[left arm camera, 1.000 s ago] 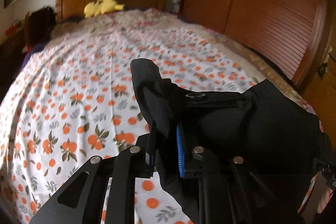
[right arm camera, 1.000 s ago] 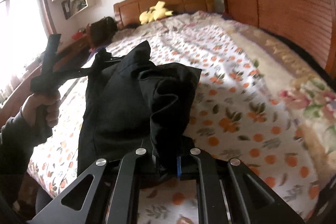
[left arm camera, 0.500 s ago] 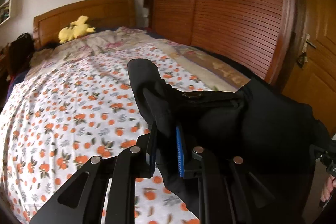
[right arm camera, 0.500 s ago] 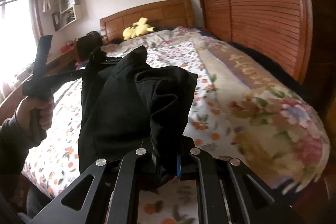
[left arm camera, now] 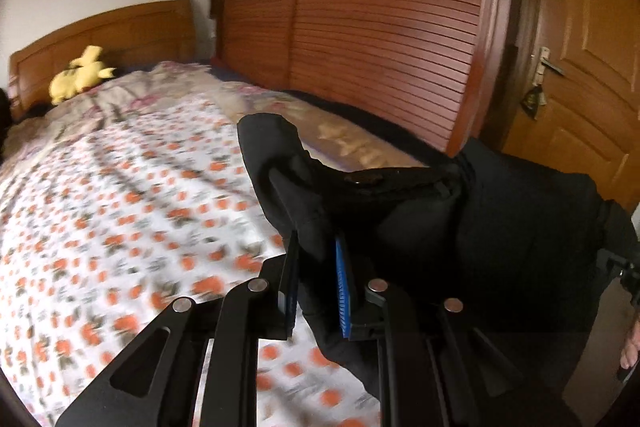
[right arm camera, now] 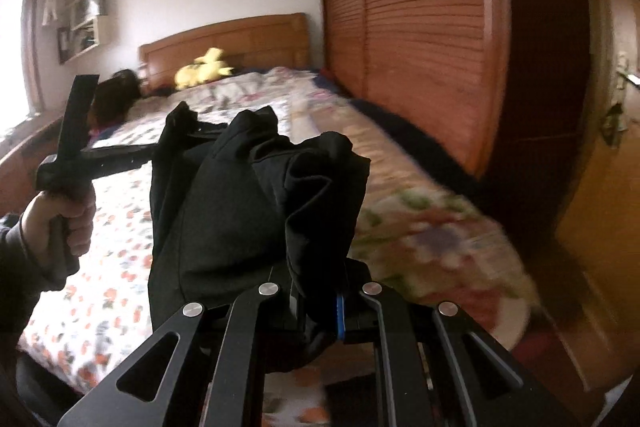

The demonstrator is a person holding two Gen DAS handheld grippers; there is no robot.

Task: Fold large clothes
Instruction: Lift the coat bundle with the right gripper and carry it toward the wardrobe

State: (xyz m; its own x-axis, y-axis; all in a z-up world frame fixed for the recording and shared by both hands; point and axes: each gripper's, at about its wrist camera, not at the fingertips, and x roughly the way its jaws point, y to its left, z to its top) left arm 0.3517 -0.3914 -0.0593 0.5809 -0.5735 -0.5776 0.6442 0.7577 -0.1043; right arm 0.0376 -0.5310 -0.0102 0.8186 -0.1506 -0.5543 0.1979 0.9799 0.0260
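A large black garment (left arm camera: pixel 460 227) hangs in the air between my two grippers, above the foot of the bed. My left gripper (left arm camera: pixel 316 291) is shut on one bunched edge of it, which sticks up past the pads. My right gripper (right arm camera: pixel 320 307) is shut on the other edge of the black garment (right arm camera: pixel 240 211). In the right wrist view the left gripper (right arm camera: pixel 176 135) shows at the left, held by a hand (right arm camera: pixel 60 223). Most of the garment's lower part is hidden behind the grippers.
The bed (left arm camera: pixel 120 207) has an orange-flower sheet, a wooden headboard (right arm camera: pixel 224 39) and a yellow plush toy (left arm camera: pixel 80 73). A slatted wooden wardrobe (left arm camera: pixel 380 27) runs along the right side. A wooden door (left arm camera: pixel 580 75) stands at the far right. Shelves (right arm camera: pixel 88 19) hang on the left wall.
Both grippers have swung to the right with the garment still held; the wardrobe and door now fill more of both views, and the bed has slid left.
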